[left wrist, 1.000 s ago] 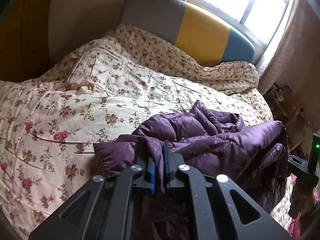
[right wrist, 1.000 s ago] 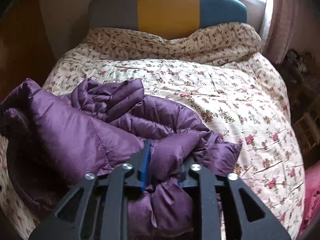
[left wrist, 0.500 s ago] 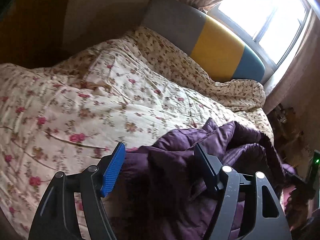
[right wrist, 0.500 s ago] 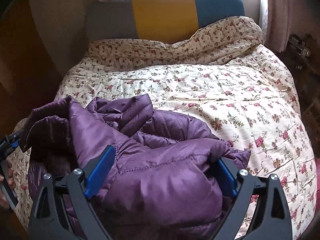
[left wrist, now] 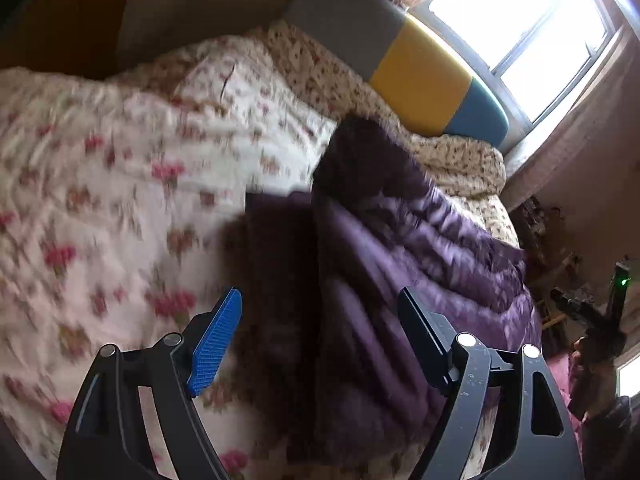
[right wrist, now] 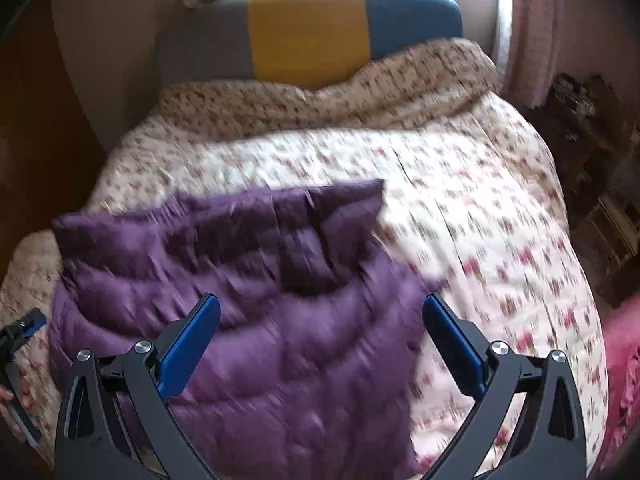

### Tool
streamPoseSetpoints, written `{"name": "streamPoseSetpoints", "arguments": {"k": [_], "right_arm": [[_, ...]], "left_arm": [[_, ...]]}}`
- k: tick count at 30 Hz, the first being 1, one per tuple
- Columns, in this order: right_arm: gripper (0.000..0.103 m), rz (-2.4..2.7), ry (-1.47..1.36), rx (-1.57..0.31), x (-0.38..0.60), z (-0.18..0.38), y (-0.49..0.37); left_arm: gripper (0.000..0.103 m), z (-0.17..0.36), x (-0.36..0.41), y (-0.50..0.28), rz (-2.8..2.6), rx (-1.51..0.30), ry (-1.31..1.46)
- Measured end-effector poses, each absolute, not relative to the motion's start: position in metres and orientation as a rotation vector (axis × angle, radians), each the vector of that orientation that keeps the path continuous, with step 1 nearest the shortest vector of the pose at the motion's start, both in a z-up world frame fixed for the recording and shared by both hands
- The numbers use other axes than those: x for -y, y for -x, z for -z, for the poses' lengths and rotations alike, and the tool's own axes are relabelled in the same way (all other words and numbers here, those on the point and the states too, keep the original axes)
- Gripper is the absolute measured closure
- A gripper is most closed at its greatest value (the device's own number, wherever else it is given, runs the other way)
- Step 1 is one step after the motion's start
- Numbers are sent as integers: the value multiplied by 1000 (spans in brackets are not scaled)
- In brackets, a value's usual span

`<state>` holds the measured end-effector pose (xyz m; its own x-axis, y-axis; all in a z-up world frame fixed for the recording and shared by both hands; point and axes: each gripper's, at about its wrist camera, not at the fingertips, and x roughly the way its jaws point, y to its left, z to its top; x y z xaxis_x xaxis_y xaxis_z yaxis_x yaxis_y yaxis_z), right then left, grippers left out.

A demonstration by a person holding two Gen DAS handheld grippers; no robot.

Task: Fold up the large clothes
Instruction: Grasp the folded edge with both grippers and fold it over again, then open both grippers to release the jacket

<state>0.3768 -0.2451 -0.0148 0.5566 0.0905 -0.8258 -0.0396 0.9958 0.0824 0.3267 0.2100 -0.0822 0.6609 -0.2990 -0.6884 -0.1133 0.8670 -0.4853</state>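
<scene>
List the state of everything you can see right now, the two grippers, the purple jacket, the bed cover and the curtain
left gripper: open, holding nothing.
right gripper: open, holding nothing.
purple jacket: released, lying loosely bunched on the bed, not neatly folded.
floral quilt: spread over the bed, rumpled near the headboard.
curtain: drawn aside, window bright.
</scene>
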Motion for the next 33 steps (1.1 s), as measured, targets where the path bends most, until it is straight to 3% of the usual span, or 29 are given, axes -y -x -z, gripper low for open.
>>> {"name": "streamPoseSetpoints", "arguments": {"k": [6, 7, 8, 10, 11, 12, 14, 15, 25, 33], "right_arm": [[3, -3, 95, -1077, 249, 67, -353], [4, -3, 112, -1087, 247, 74, -351], [7, -14, 112, -1097, 245, 80, -350], [30, -61, 77, -1115, 242, 87, -348], [42, -77, 68, -1118, 239, 89, -346], [60, -91, 86, -1110, 233, 88, -343], [81, -98, 161, -1090, 222, 85, -336], [86, -100, 187, -1086, 219, 83, -332], [93, -166, 343, -1082, 208, 63, -261], [93, -268, 386, -1129, 197, 59, -154]], "left_arm": [[24, 105, -191, -319, 174, -879, 555], [25, 107, -189, -319, 179, -881, 556], [34, 109, -187, -320, 185, -890, 556], [50, 113, -183, -322, 199, -901, 548], [65, 114, -183, -322, 209, -901, 545], [76, 114, -182, -321, 217, -900, 533], [84, 110, -180, -318, 231, -894, 525], [87, 108, -181, -315, 239, -890, 527], [90, 98, -186, -263, 273, -900, 525], [90, 92, -190, -162, 294, -924, 514]]}}
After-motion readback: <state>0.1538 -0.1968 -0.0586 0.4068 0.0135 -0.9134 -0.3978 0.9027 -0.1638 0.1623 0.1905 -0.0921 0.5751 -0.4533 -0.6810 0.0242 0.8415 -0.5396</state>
